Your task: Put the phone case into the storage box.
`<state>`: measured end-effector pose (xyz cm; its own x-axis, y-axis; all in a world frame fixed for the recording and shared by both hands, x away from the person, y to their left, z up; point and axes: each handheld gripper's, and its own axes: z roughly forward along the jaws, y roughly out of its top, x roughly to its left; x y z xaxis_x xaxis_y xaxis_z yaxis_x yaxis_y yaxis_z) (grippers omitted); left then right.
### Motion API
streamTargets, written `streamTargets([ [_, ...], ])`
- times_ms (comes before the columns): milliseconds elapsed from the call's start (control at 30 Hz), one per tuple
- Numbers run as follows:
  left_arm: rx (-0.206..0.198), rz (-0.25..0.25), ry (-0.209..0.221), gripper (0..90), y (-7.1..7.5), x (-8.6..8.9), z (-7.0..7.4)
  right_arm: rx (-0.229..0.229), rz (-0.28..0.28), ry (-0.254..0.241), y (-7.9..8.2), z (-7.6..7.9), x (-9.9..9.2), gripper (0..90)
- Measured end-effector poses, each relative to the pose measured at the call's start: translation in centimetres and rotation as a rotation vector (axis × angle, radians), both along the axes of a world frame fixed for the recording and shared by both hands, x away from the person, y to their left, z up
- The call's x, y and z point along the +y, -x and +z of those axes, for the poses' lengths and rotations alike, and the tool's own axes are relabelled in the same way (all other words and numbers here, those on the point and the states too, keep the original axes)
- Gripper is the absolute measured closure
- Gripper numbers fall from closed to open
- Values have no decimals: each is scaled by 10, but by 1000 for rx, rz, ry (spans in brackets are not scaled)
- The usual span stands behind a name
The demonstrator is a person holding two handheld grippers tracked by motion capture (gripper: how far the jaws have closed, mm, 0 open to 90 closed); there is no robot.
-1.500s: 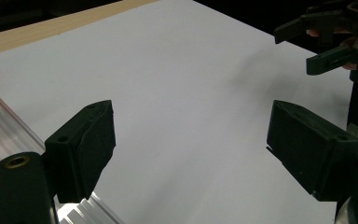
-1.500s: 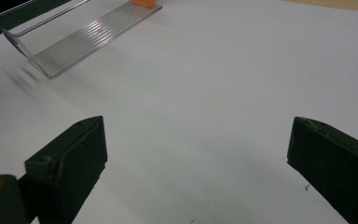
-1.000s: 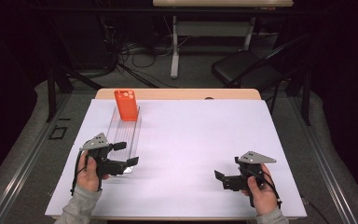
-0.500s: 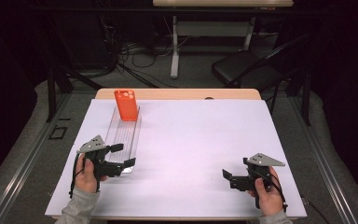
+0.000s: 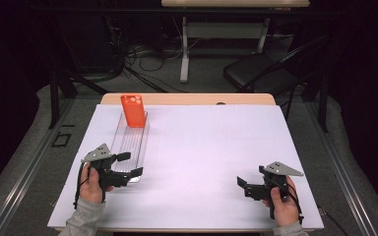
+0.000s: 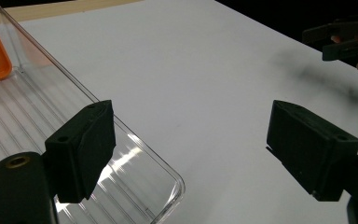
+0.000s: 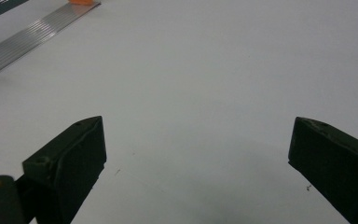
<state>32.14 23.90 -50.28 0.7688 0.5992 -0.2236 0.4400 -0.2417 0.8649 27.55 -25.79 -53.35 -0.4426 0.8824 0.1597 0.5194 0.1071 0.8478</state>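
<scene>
Hovering at the near end of a clear ribbed plastic tray, the left gripper has its fingers spread wide with nothing clamped between them. In the left gripper view one finger sits over the tray's near corner, while the other hangs over the bare white surface off to the right of the frame; whether the first finger touches the rim I cannot tell.

The tray lies left of centre in the high view, its long axis running from the lower left toward the top of the frame, away from the person. At its far end an orange phone case stands leaning, its lower edge inside the tray.

The right gripper is held low at the lower right of the high view, well apart from the tray, fingers likewise wide and empty over plain surface.

So the left hand is much the nearer one. As I judge it, the fingers point across the tray's near end, so they would have to shift toward the picture's left to bracket the tray's short width, or reach up the frame along the long axis for the case.
</scene>
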Motion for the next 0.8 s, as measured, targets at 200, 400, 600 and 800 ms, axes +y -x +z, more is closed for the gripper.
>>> streamTargets([
  [200,-2,4,6,160,-1,1,-1,17,-10,-10,-2,-4,-2,46],
  [400,5,12,7,160,-1,1,-2,29,-15,-8,-3,-7,-3,53],
  [600,8,17,9,160,-1,1,-3,44,-18,-16,-4,-9,-3,58],
  [800,11,16,7,160,-2,1,-3,48,-11,-10,-5,-11,-2,59],
])
